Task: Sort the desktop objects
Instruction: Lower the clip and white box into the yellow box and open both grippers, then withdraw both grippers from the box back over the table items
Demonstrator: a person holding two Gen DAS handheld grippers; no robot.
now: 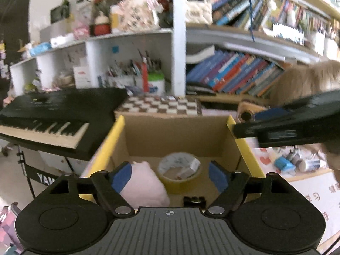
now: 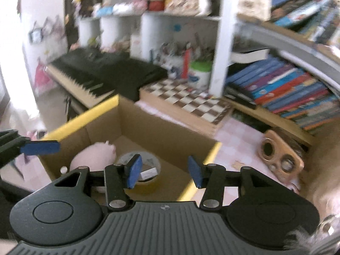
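- Left wrist view: my left gripper hangs low in the frame over the box, jaws wide apart and gripping nothing. Inside the box, a pink plush lies lower left, the tape roll just right of it. The right gripper's body crosses the right edge.
- Right wrist view: my right gripper has its jaws parted and empty. Plush and tape roll lie in the box, centre-left. The left gripper's blue pad shows at the left edge.

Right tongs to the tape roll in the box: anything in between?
Nothing visible. The right tongs are open and empty above the open cardboard box; the yellow tape roll lies on its floor right below them, beside the pink plush. The box's near wall is out of view.
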